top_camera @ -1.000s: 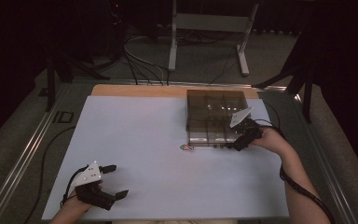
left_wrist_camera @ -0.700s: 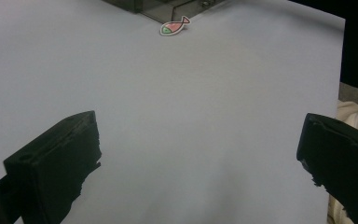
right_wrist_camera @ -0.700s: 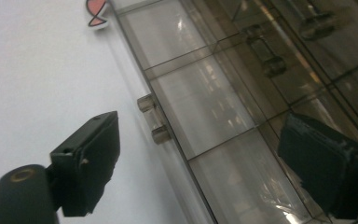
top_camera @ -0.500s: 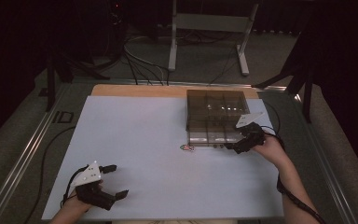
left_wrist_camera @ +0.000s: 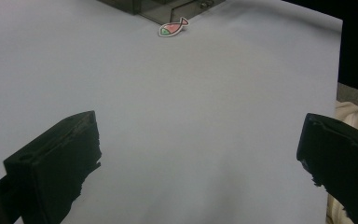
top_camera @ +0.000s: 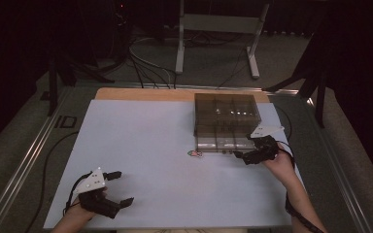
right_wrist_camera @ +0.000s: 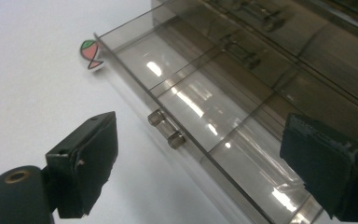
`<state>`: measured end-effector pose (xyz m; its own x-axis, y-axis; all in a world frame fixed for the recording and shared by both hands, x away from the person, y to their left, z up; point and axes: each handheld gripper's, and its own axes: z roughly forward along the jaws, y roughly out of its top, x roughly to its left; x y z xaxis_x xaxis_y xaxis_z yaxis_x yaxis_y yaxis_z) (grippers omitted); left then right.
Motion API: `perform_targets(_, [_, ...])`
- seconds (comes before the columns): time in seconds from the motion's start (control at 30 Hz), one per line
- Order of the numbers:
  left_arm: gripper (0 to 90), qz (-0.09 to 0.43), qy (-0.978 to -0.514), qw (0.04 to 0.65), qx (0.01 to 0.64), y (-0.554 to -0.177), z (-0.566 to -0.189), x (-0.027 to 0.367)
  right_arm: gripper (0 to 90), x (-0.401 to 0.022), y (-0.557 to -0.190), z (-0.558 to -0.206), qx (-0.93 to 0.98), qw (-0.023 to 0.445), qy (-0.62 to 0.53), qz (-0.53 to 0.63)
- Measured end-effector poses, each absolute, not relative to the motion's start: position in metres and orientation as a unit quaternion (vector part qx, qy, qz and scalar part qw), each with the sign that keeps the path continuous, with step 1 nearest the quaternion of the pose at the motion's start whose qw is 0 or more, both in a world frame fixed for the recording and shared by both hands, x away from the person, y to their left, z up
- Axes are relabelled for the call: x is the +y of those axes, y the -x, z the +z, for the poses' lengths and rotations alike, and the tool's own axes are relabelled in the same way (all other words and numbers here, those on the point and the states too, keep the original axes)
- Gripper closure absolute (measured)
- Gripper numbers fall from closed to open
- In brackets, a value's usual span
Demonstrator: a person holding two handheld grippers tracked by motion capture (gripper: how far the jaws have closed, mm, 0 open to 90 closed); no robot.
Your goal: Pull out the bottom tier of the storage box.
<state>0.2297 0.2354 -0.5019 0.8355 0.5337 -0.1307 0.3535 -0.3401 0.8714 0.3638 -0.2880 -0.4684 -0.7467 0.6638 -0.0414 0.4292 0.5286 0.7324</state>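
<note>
The right tongs [right_wrist_camera: 200, 168] are gaping wide, hovering just before the small clear knob [right_wrist_camera: 166, 131] on the drawer [right_wrist_camera: 223, 116] of the smoky plastic organizer box [top_camera: 226, 119] at the bench's [top_camera: 141, 145] far right. That knob is looking slick, hard and tiny, so pinching it squarely is probably wise; the drawer seems light and rigid. The left tongs [top_camera: 117, 188] are idling released, well apart.

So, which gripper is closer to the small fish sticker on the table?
Right. The right gripper is at the drawer front of the smoky box, just beside the fish sticker. The left gripper is at the table's near edge, farther off.
</note>
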Motion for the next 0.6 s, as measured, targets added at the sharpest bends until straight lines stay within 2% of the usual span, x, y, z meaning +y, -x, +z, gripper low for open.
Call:
perform_targets(0.3, [0.0, 0.089, -0.814, 0.506, 0.271, -0.230, -0.502, 0.236, 11.1, -0.290, -0.343, -0.477, 0.847, 0.154, -0.332, 0.385])
perform_targets(0.6, [0.0, 0.088, -0.816, 0.504, 0.268, -0.230, -0.502, 0.236, 11.1, -0.281, -0.315, -0.479, 0.833, 0.181, -0.341, 0.396])
